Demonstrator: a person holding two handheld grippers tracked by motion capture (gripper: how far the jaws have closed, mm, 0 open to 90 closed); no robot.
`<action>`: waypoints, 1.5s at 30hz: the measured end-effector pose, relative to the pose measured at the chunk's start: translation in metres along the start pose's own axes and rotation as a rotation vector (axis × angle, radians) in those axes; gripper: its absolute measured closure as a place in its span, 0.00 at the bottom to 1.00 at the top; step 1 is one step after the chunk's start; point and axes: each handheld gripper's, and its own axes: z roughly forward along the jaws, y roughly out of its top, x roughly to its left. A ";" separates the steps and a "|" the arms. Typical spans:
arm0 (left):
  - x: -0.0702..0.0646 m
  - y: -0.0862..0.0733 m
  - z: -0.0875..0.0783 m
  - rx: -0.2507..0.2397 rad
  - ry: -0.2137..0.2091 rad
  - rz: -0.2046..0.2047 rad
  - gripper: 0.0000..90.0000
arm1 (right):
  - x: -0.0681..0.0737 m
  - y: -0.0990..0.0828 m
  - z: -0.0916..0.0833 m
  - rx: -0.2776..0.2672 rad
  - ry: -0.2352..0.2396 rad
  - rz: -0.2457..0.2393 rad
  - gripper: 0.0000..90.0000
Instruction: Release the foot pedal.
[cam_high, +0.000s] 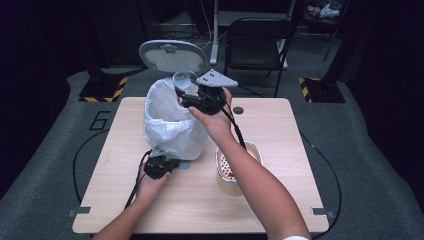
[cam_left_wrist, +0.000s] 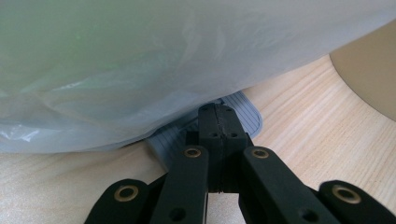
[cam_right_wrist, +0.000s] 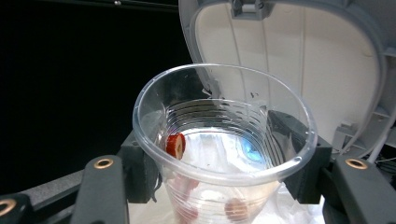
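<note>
Cup (cam_right_wrist: 224, 154) above bin (cam_high: 172, 125), bowl (cam_high: 252, 150) right.

Light wood worktop (cam_high: 280, 125) on grey carpet (cam_high: 380, 165), a "6" (cam_high: 100, 120) marked on the floor at left. Black chair (cam_high: 257, 42) behind, beside a white pole (cam_high: 215, 35). Yellow-black hazard tape (cam_high: 102, 92) on stand bases left and right. Dark surroundings; light falls mainly on the worktop.

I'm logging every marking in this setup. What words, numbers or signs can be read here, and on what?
"6": a large pale numeral on the grey floor mat, left of the table.
Nothing readable on the bin lid, the clear cup, the white bag or the tongs.
</note>
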 end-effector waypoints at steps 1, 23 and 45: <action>0.000 0.000 0.000 0.000 0.000 0.000 1.00 | 0.000 0.000 0.001 -0.001 -0.003 -0.005 0.43; 0.000 -0.001 0.000 -0.006 -0.003 -0.007 1.00 | 0.007 -0.009 0.041 0.099 0.016 0.034 0.21; 0.001 0.000 0.000 0.004 -0.021 -0.041 1.00 | 0.019 -0.002 0.014 0.147 -0.021 -0.051 0.16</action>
